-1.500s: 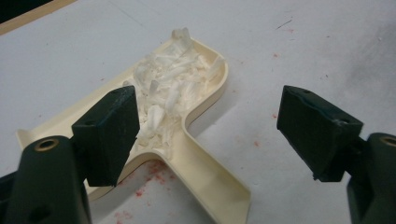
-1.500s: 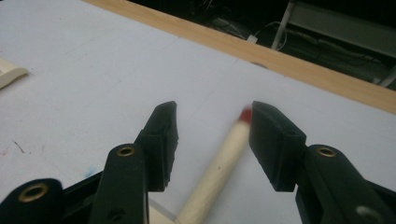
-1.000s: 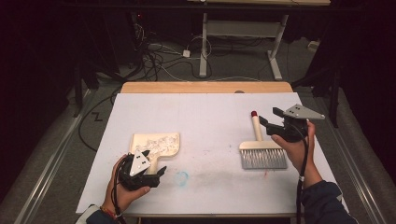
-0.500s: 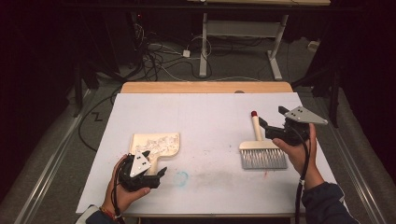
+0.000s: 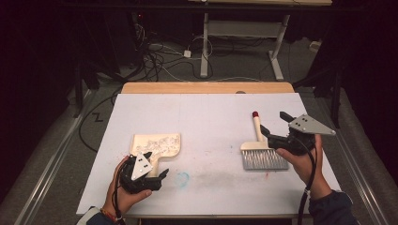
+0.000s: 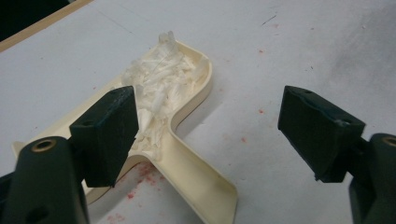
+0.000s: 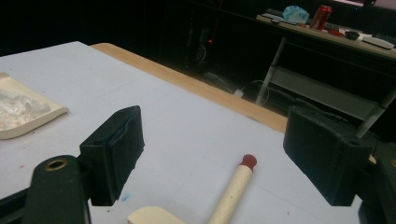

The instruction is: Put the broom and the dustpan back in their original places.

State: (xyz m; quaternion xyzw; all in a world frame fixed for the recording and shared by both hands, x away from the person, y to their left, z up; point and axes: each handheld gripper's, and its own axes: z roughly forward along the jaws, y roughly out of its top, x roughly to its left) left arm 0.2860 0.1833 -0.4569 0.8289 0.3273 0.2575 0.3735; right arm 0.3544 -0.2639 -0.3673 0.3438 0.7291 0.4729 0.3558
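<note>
- Right gripper (image 5: 273,125): jaws just opened wide, nothing between; over brush (image 5: 259,151) handle.
- Left gripper (image 5: 157,174): jaws spread, at dustpan (image 5: 157,144) handle.
- Dustpan holds white scraps (image 6: 159,84); red specks on table (image 5: 211,112).

The worktop (image 5: 206,117) is seen from above and behind by the high view, facing forward and down. The dustpan (image 6: 187,140) is viewed closely along the left tool (image 5: 157,176). The brush (image 7: 233,191) handle is viewed closely along the right tool (image 5: 274,125). Dustpan and brush are shared with the high view.
</note>
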